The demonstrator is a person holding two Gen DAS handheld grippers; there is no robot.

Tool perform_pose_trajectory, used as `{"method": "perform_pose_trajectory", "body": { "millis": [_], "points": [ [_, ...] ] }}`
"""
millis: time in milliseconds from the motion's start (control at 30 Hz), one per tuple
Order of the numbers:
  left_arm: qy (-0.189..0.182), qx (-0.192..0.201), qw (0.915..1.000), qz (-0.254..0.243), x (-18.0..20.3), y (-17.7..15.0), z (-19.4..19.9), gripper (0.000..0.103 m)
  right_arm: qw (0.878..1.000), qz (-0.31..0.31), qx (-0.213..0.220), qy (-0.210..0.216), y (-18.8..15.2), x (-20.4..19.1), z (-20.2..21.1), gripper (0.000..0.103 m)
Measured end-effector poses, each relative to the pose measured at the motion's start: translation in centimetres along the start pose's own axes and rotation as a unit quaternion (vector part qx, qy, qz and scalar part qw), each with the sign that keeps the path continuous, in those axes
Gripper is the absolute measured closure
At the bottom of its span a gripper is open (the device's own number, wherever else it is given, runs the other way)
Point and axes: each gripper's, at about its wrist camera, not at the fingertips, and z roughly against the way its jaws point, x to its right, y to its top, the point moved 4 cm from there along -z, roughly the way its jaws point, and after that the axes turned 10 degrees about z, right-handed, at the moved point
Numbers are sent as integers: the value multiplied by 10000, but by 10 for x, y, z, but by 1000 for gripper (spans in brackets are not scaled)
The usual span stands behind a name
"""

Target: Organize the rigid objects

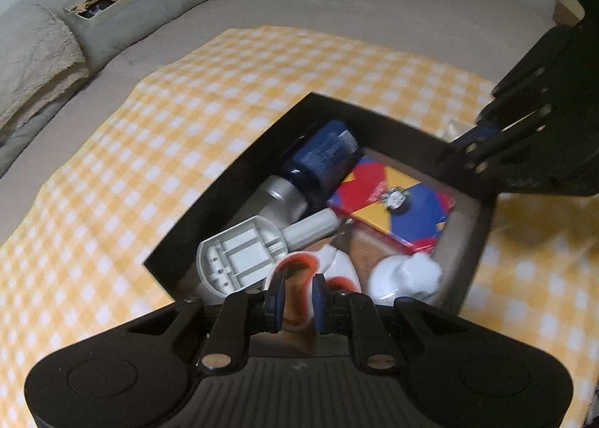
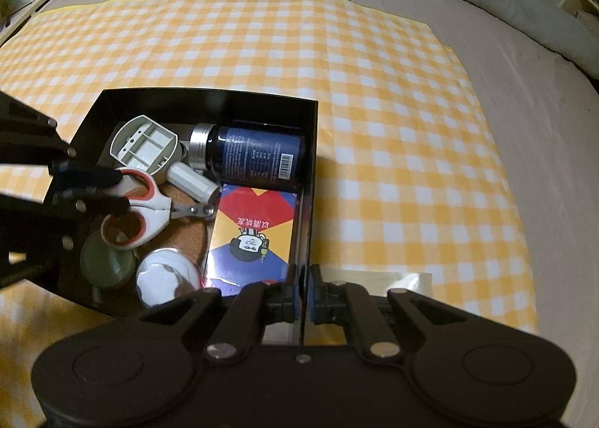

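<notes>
Both grippers clamp: left (image 2: 121,188) on scissors (image 2: 149,203) pointing rightward, right (image 2: 304,293) on box wall (image 2: 309,203).

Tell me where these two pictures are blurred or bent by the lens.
Left wrist view: motion-smeared, checked cloth and blue bottle soft, bed edge curved by fisheye. Right wrist view: sharper, black box crisp, only the left gripper blurred; cloth edges bow.

Yellow-and-white checked cloth (image 2: 374,91) spread over the grey bedsheet (image 2: 543,128). On it, a black open box (image 2: 209,97), and inside: a dark blue bottle (image 2: 258,162) capped in silver, white scissors (image 2: 149,203) with orange-lined handles, and a red, yellow and blue card box (image 2: 254,233).
</notes>
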Motion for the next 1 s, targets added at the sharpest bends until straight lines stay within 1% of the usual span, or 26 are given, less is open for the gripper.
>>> {"method": "perform_pose_trajectory", "body": {
  "millis": [67,100,133,167,233,267,300,367,433,500,567,667,867,1000],
  "points": [
    [97,-12,10000,-16,-6,-1,-1,80,10000,-2,-1,-2,0,0,0,98],
    [115,-22,9999,17,-9,-2,-1,74,10000,-2,-3,-5,0,0,0,98],
    [141,-28,9999,44,-12,-2,0,65,10000,3,-3,-7,0,0,0,98],
    [172,-16,9998,63,-14,-3,1,61,10000,15,-5,-14,0,0,0,98],
    [203,22,9997,104,-15,-3,4,46,10000,19,-4,-12,0,0,0,98],
    [214,41,9997,129,-16,-4,6,42,10000,18,-5,-13,0,0,0,98],
    [219,51,9997,135,-15,-4,7,37,10000,21,-2,-12,0,-1,0,98],
    [226,68,9996,160,-16,-5,11,32,10000,24,-1,-14,0,0,0,98],
    [165,115,9996,204,-16,-6,15,22,10000,37,-3,-20,0,-1,0,98],
    [86,156,9994,304,-16,-7,20,15,10000,31,-5,-21,0,-1,-1,98],
    [76,176,9989,432,-15,-7,25,12,10000,37,-5,-24,0,-1,-1,98],
    [77,219,9982,561,-13,-9,31,6,10000,39,0,-21,0,-1,-1,97],
    [107,269,9957,875,-15,-11,43,3,10000,35,2,-24,0,-1,-1,97],
    [128,402,9940,1004,-14,-10,55,1,10000,34,6,-11,0,-1,-2,97]
  ]
}}
